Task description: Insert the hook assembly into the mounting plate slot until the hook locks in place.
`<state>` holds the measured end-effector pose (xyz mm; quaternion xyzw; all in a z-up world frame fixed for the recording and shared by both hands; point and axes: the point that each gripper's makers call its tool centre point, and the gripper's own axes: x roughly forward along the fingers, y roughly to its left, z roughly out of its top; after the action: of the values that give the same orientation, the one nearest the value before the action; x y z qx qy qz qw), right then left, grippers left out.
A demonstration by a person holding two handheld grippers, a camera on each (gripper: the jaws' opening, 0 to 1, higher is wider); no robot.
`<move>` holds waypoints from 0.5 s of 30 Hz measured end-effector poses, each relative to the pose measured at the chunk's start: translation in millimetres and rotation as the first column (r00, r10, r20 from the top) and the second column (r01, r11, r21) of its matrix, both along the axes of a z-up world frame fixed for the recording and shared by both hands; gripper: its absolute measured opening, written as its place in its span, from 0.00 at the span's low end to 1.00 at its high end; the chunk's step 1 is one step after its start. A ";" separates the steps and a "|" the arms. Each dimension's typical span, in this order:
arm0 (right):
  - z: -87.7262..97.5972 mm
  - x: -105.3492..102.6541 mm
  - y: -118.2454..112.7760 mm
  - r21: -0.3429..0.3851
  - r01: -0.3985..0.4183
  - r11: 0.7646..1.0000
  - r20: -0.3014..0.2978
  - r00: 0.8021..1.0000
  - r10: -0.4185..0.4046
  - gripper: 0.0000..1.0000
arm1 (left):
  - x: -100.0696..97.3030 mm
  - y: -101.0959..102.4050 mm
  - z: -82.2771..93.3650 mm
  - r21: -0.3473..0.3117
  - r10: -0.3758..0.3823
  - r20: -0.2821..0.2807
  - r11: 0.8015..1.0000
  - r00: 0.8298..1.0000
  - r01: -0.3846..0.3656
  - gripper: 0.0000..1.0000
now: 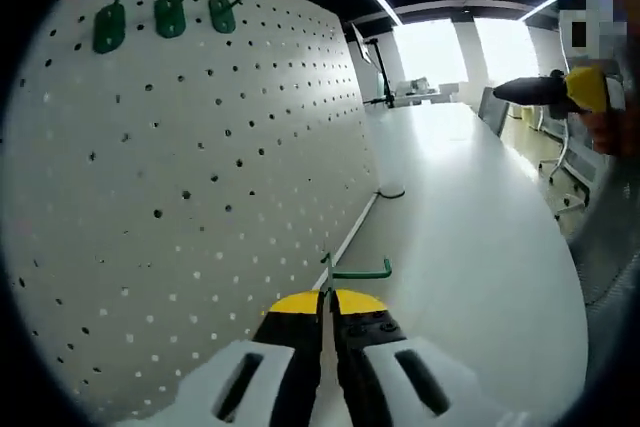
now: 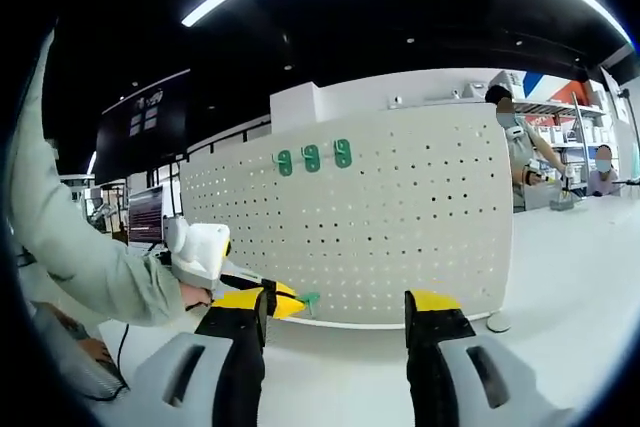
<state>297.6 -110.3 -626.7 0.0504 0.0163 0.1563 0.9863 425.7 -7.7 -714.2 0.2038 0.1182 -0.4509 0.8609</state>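
Between the yellow-tipped fingers of the left gripper, which are pressed nearly together, a green wire hook is pinched at its upright stem, and its arm reaches out to the right of the fingertips before curling up at the end. Just beyond and to the left of those fingers stands the white pegboard, the mounting plate, upright on the white surface, with its bottom edge running away from the fingertips. The held hook sits right by that lower edge; whether it touches a hole cannot be told. High on the pegboard, far above the fingers, three green hook plates hang in a row with their wire arms sticking up. Another green hook lies on the surface by the board's foot, further ahead of the fingers. Far to the right in the left gripper view, the right gripper's yellow and black body appears beside a person's hand.

Ahead of the right gripper, whose fingers stand wide apart and hold nothing, the pegboard faces the camera with the three green hook plates near its top edge. Left of these fingers, the left gripper comes in, held by a hand in a pale green sleeve, its yellow tips near the board's lower left part with a bit of green at them. Two people stand behind the board to the right.
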 end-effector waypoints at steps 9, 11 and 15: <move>-1.5 -0.8 8.1 -0.017 -0.032 0.999 -0.003 0.999 0.032 0.53 | -10.5 26.2 31.6 -0.061 0.070 0.048 0.996 0.996 -0.067 0.03; -2.0 -0.9 9.7 -0.022 -0.038 0.999 -0.005 0.999 0.038 0.53 | -13.4 32.7 39.3 -0.078 0.087 0.059 0.994 0.995 -0.082 0.03; -3.4 -1.2 13.5 -0.028 -0.053 0.998 -0.010 0.999 0.053 0.53 | -18.0 46.9 52.0 -0.111 0.125 0.075 0.987 0.989 -0.116 0.03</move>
<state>296.4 -96.8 -630.1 0.0365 0.0244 0.1820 0.9823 407.7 39.2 -662.2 0.1682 0.0709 -0.3949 0.9004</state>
